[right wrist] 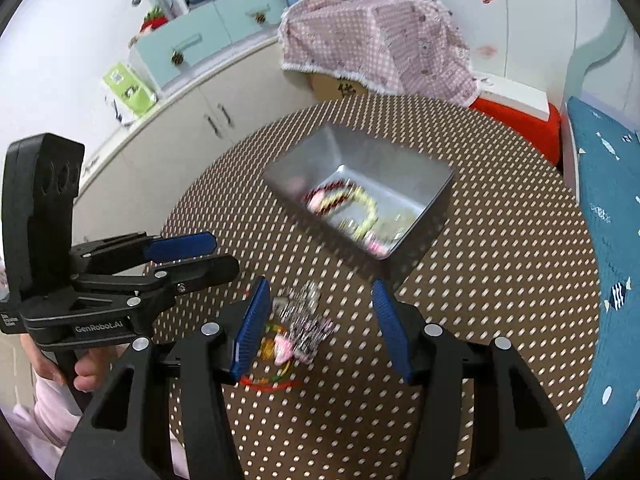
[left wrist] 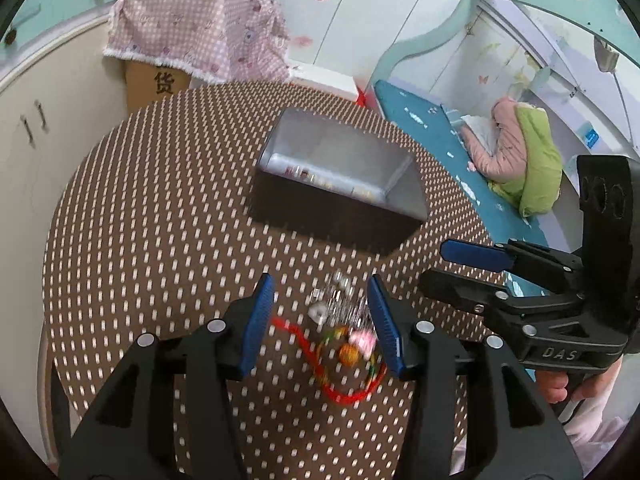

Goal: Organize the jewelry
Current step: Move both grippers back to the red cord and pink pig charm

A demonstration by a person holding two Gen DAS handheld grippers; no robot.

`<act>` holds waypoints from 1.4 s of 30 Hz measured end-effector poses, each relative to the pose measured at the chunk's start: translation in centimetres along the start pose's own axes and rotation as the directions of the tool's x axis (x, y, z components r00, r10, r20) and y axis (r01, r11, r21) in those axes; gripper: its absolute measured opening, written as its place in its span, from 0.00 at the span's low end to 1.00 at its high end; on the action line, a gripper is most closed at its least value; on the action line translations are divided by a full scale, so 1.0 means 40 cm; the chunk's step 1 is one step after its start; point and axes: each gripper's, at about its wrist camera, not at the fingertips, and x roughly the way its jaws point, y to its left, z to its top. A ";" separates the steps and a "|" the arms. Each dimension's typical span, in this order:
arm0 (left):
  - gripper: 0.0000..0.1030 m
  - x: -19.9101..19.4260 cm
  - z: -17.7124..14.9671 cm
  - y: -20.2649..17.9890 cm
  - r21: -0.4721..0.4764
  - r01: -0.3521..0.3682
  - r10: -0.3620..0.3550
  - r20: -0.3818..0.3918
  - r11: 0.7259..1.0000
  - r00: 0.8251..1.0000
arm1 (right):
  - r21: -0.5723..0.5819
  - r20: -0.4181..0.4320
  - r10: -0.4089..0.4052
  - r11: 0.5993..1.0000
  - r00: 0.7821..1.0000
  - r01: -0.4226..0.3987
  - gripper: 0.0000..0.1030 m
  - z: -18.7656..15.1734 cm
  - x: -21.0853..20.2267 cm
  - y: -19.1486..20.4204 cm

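A small pile of jewelry lies on the dotted brown table mat: a silver chain and a red cord bracelet with an orange bead and a pink charm. My left gripper hovers over the pile, open, its blue pads either side of it without touching. In the right wrist view the same pile sits between the blue pads of my right gripper, also open, nearer the left pad. Behind stands an open metal tin with beaded bracelets inside. Both views are motion-blurred.
Each gripper shows in the other's view, held by a hand: the right gripper and the left gripper. Beyond the round table are a cardboard box under pink checked cloth, white cabinets and a bed with a blue sheet.
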 end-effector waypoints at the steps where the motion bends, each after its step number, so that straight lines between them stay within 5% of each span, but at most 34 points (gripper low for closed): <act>1: 0.48 -0.001 -0.019 0.008 -0.004 -0.011 0.011 -0.010 1.000 1.000 | -0.006 -0.016 -0.006 1.000 1.000 0.005 0.50 -0.008 0.011 0.008; 17: 0.48 -0.010 -0.153 0.085 -0.043 -0.047 0.045 -0.067 0.998 0.997 | -0.132 -0.113 -0.128 0.985 0.985 0.112 0.48 -0.084 0.100 0.091; 22: 0.48 0.003 -0.164 0.066 -0.024 -0.055 0.053 -0.075 0.998 0.996 | -0.161 -0.143 -0.140 0.980 0.980 0.117 0.34 -0.099 0.128 0.107; 42: 0.48 0.071 -0.139 -0.004 0.021 -0.056 0.058 -0.106 0.998 0.993 | -0.179 -0.107 -0.112 0.980 0.988 0.092 0.21 -0.084 0.126 0.095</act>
